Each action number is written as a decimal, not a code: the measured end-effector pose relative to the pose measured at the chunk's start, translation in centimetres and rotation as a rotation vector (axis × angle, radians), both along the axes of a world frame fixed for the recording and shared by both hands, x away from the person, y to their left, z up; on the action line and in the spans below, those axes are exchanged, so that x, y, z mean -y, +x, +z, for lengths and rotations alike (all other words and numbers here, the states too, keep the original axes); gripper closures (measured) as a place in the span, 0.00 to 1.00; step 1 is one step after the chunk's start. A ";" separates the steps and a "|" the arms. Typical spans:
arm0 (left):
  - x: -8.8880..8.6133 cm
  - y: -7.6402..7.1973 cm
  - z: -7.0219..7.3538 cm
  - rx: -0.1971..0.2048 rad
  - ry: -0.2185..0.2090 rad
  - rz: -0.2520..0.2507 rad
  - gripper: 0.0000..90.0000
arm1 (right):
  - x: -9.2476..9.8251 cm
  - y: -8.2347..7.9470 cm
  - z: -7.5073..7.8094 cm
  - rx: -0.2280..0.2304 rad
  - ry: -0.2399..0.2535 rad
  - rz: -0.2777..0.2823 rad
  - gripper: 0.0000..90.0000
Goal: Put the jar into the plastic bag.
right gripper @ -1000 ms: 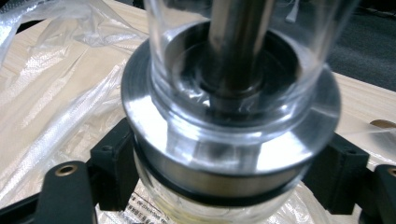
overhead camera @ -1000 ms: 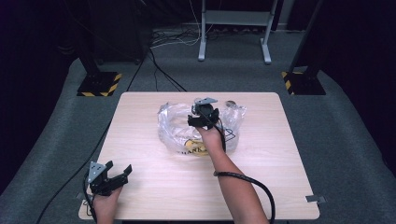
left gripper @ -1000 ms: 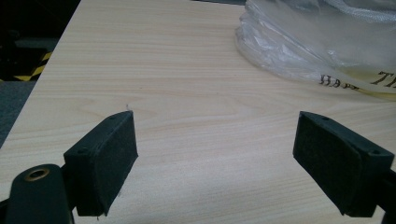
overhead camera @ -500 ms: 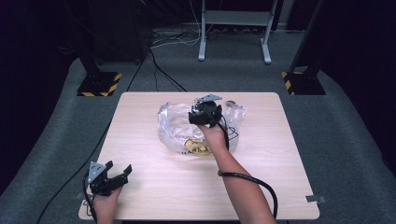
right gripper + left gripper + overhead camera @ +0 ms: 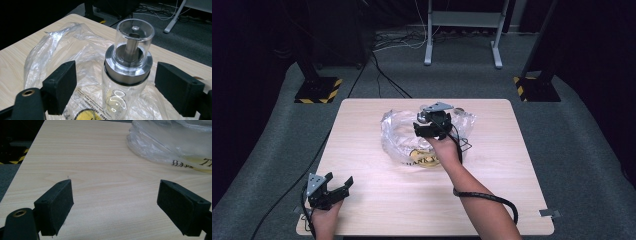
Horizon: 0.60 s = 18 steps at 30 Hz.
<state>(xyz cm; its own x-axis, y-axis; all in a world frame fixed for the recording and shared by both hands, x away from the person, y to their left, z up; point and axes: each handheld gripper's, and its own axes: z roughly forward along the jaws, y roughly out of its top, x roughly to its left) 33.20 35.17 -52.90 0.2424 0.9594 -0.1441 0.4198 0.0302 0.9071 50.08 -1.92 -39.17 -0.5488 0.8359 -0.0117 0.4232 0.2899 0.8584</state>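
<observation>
A clear glass bottle with a steel collar and a clear cap stands upright on a crumpled clear plastic bag at the table's middle. My right gripper hovers over the bag. Its jaws have just been opening, and they now stand open on either side of the bottle's neck without touching it, as the right gripper view shows. My left gripper rests open near the front left corner with nothing between its pads. The bag's edge lies ahead of it to the right.
The light wooden table has bare wood around the bag. A yellow printed label shows through the plastic. Black stand bases with hazard stripes, cables and a grey frame sit on the carpet behind the table.
My right gripper has risen slightly over the bag. The left gripper has not moved.
</observation>
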 end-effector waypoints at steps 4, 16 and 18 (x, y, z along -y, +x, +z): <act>0.0 0.0 0.0 -0.004 -0.001 0.000 0.15 | 0.6 -0.4 0.4 -0.004 0.014 -0.002 0.19; -0.1 -0.1 0.0 0.004 -0.006 0.001 0.14 | 2.3 -2.5 0.7 -0.008 0.032 0.038 0.19; -0.1 -0.1 0.0 0.005 -0.005 0.002 0.14 | 2.5 -2.8 0.6 -0.003 0.028 0.046 0.19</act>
<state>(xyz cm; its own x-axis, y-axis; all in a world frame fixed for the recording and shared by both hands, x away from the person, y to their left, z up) 33.13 35.24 -52.90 0.2414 0.9591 -0.1477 0.4155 0.0353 0.9089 47.26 -4.38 -38.53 -0.5869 0.8095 0.0133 0.4122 0.2846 0.8655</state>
